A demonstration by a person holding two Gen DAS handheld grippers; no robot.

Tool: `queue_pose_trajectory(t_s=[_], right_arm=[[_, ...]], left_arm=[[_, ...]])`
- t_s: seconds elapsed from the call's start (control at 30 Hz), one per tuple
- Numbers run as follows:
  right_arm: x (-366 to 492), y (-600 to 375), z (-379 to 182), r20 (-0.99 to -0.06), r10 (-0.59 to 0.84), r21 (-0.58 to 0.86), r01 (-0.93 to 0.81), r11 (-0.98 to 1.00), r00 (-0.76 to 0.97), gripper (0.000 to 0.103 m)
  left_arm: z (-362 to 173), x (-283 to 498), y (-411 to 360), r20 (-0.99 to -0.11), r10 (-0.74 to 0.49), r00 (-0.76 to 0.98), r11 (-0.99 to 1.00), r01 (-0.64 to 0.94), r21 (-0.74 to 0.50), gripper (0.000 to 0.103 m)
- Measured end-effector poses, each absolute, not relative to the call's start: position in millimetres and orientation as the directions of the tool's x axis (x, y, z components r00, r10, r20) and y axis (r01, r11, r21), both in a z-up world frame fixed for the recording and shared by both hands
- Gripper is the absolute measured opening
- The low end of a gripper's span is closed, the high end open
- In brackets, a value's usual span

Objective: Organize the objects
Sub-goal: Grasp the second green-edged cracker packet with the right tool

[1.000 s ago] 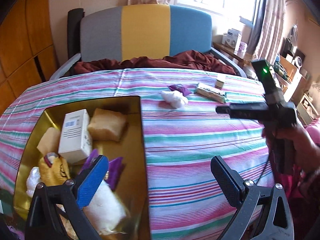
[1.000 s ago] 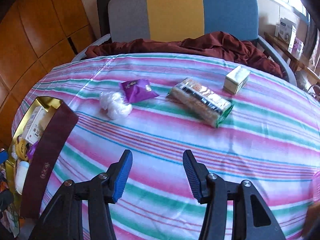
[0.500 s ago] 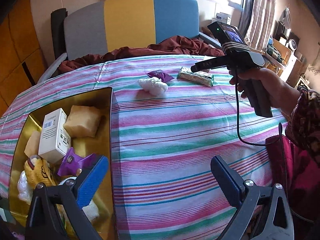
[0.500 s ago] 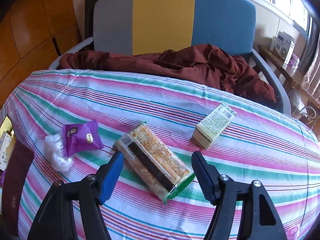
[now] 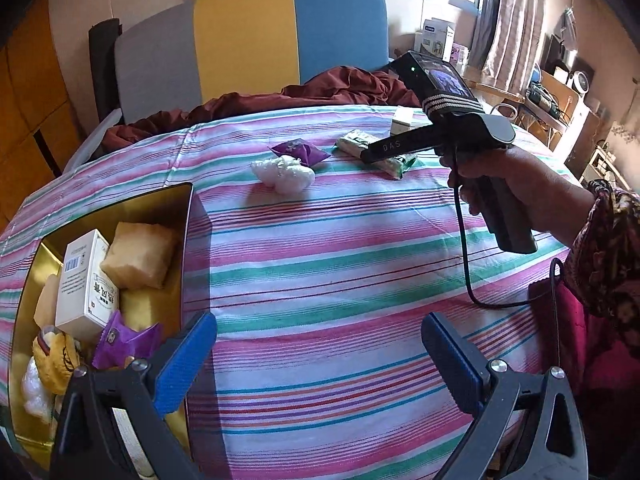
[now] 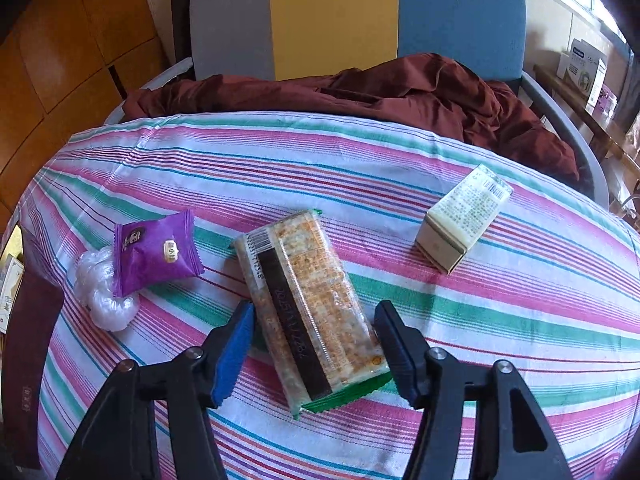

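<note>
1. Right wrist view: my right claw points down at the cracker pack, which lies flat on the striped cloth with its near half between the two fingers.
2. Its jaws have just been closing in on the pack, yet a sliver of cloth shows on either side — the pads stand beside the wrapper, not pressing it.
3. Left of that claw and a little ahead sits the purple sachet, leaning on a white plastic wad.
4. Ahead and to the right, well apart from the pack, a small cream carton lies on its side.
5. Beyond the table edge a dark red blanket is heaped on a grey, yellow and blue chair.
6. From the left wrist view, my left claw hovers over bare cloth, fingers spread wide with nothing between them.
7. Just left of its left finger is the gold tin, holding a white box, a tan pastry, a second purple sachet and a yellow packet.
8. Far ahead and to the right, a hand grips the right tool's handle — its nose sits over the pack.
</note>
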State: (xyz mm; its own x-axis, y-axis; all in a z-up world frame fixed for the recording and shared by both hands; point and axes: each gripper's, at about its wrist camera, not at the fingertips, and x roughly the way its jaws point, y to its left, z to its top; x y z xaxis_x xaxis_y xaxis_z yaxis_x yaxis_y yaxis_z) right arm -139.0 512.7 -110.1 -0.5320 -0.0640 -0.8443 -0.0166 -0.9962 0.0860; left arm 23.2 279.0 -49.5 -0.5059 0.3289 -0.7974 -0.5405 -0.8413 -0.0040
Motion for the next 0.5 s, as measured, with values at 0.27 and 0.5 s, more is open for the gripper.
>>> queue_pose_trajectory(t_s=[0.27, 0.5], right_arm=[[-110, 498, -110, -0.871, -0.017, 0.026, -0.011, -1.000, -0.491, 0.048], [-76, 497, -109, -0.887, -0.024, 0.048, -0.039, -0.998, -0.462, 0.048]], left_arm=[[-60, 0, 291, -0.807, 0.316, -0.498, -0.861, -0.509, -0.023, 0.103], [-71, -23, 298, -0.815, 0.274, -0.511, -0.883, -0.469, -0.003, 0.103]])
